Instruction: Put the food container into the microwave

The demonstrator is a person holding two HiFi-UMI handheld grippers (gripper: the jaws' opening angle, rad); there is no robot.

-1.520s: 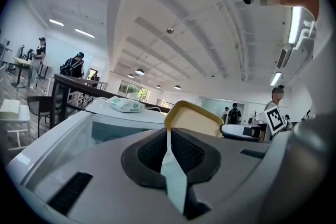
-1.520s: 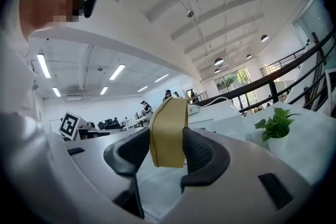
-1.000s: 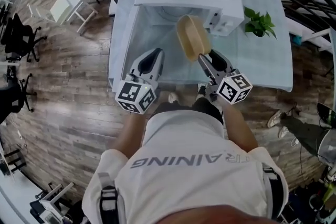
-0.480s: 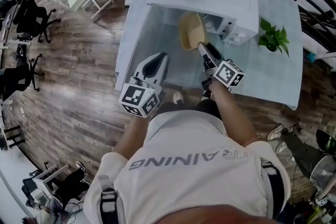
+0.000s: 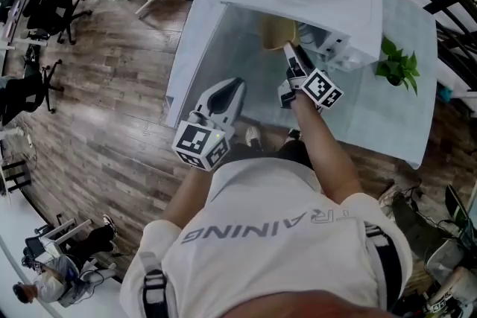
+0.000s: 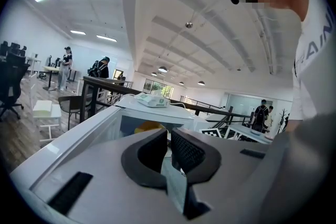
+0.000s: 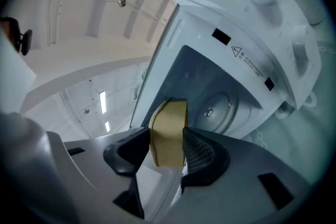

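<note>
Right gripper: clenched on the tan food container, gripped edge-on between both pads.
Container to microwave: the open cavity lies straight ahead, just beyond the container; turntable visible inside.
Left gripper: jaws drawn together, empty, farther from the microwave.

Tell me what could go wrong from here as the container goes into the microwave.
The right gripper pinches the food container by one edge only, so it may tip or slip when set down. The container is at the mouth of the microwave, close to its frame; a slight drift might knock it against the wall or land it off the turntable.
</note>
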